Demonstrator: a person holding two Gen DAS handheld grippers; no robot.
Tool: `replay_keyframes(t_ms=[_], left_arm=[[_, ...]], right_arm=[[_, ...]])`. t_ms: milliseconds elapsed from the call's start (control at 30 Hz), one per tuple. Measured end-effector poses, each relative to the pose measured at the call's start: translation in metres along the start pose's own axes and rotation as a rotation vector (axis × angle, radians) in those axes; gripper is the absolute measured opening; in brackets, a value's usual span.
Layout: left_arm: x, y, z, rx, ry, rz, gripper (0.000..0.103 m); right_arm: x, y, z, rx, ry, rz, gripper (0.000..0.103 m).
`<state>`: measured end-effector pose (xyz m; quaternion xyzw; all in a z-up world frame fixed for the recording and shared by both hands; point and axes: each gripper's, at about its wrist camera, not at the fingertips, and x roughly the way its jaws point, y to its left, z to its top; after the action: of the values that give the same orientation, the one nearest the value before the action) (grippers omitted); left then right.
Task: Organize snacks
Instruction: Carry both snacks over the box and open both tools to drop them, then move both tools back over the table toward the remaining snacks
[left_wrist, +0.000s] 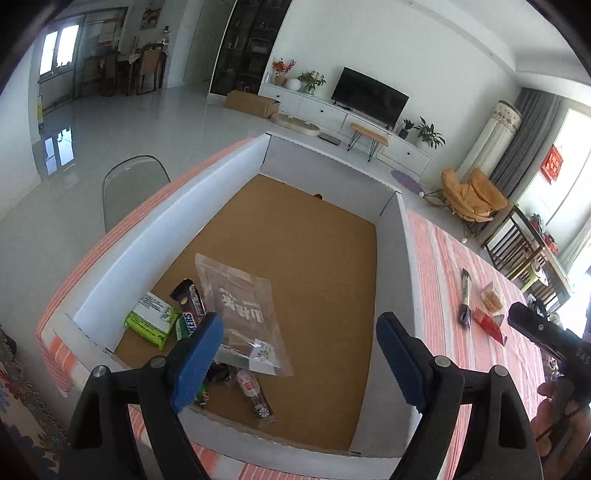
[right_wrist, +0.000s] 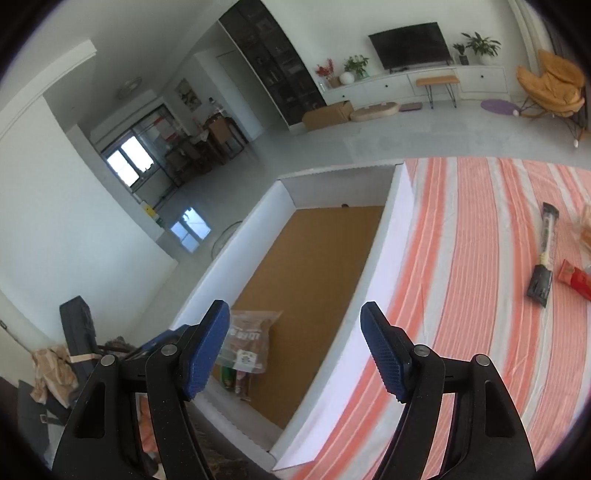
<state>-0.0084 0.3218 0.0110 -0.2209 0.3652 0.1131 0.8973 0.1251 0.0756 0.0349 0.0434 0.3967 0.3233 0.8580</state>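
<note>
A white-walled box (left_wrist: 173, 218) with a brown floor sits on the striped table. Inside it lie a clear bag with brown print (left_wrist: 240, 310), a green packet (left_wrist: 151, 319), a Snickers bar (left_wrist: 190, 302) and a small wrapped snack (left_wrist: 255, 393). My left gripper (left_wrist: 297, 360) is open and empty above the box's near end. My right gripper (right_wrist: 295, 350) is open and empty over the box's right wall (right_wrist: 384, 251); the clear bag (right_wrist: 251, 336) shows below it. On the cloth lie a long dark bar (right_wrist: 545, 251), a red packet (right_wrist: 576, 280) and a clear pastry pack (left_wrist: 493, 297).
The orange-and-white striped tablecloth (right_wrist: 461, 295) covers the table right of the box. A grey chair (left_wrist: 129, 184) stands beyond the table's left edge. The other gripper and hand (left_wrist: 554, 343) show at the right of the left wrist view.
</note>
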Motion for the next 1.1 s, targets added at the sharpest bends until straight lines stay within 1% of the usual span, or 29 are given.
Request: replay_keyframes(t_ms=[67,133,167,200,267,367,400,433,500,600,633,667,700,733,767,800,833,900,1100], left_arm=[[0.006,-0.032,-0.009,0.057,0.035,-0.072,0.084],[0.009,-0.074,-0.022,0.130,0.077,-0.165,0.085],[0.009,-0.094,-0.032,0.178,0.103,-0.214,0.086],[0.012,-0.118,-0.040,0.231,0.130,-0.261,0.090],[0.018,-0.163,-0.062,0.335,0.178,-0.330,0.095],[0.048,-0.222,-0.096,0.469,0.243,-0.384,0.098],[0.065,-0.239,-0.105,0.511,0.266,-0.376,0.098],[0.080,-0.255,-0.112,0.545,0.289,-0.346,0.098],[0.119,-0.280,-0.124,0.578,0.317,-0.273,0.098],[0.167,-0.303,-0.132,0.574,0.323,-0.209,0.098],[0.179,-0.307,-0.132,0.570,0.317,-0.193,0.098],[0.189,-0.313,-0.130,0.574,0.291,-0.170,0.099],[0.195,-0.319,-0.128,0.590,0.252,-0.143,0.099],[0.205,-0.323,-0.125,0.607,0.236,-0.115,0.100],[0.214,-0.329,-0.124,0.630,0.223,-0.086,0.103],[0.220,-0.332,-0.121,0.637,0.200,-0.106,0.103],[0.225,-0.334,-0.117,0.632,0.201,-0.116,0.103],[0.231,-0.336,-0.113,0.620,0.200,-0.106,0.103],[0.232,-0.334,-0.114,0.622,0.201,-0.105,0.103]], right_arm=[[0.003,-0.046,-0.028,0.008,0.010,-0.174,0.077],[0.001,-0.097,-0.060,0.037,0.018,-0.344,0.077],[-0.002,-0.125,-0.078,0.061,0.027,-0.434,0.077],[-0.007,-0.150,-0.094,0.093,0.035,-0.502,0.077],[-0.025,-0.196,-0.118,0.172,0.029,-0.603,0.077],[-0.055,-0.240,-0.135,0.269,-0.009,-0.709,0.077],[-0.062,-0.250,-0.136,0.286,-0.019,-0.735,0.077],[-0.067,-0.260,-0.136,0.297,-0.024,-0.761,0.077],[-0.073,-0.274,-0.134,0.311,-0.027,-0.801,0.077],[-0.077,-0.292,-0.138,0.349,-0.027,-0.831,0.077],[-0.077,-0.298,-0.141,0.376,-0.024,-0.824,0.077],[-0.080,-0.300,-0.142,0.402,-0.041,-0.806,0.079],[-0.081,-0.303,-0.142,0.417,-0.042,-0.813,0.080],[-0.081,-0.304,-0.141,0.420,-0.041,-0.814,0.081],[-0.081,-0.302,-0.142,0.415,-0.038,-0.819,0.083],[-0.081,-0.302,-0.143,0.413,-0.035,-0.821,0.084],[-0.081,-0.302,-0.142,0.415,-0.034,-0.821,0.084],[-0.082,-0.302,-0.145,0.418,-0.036,-0.819,0.085],[-0.082,-0.302,-0.145,0.418,-0.036,-0.819,0.086]])
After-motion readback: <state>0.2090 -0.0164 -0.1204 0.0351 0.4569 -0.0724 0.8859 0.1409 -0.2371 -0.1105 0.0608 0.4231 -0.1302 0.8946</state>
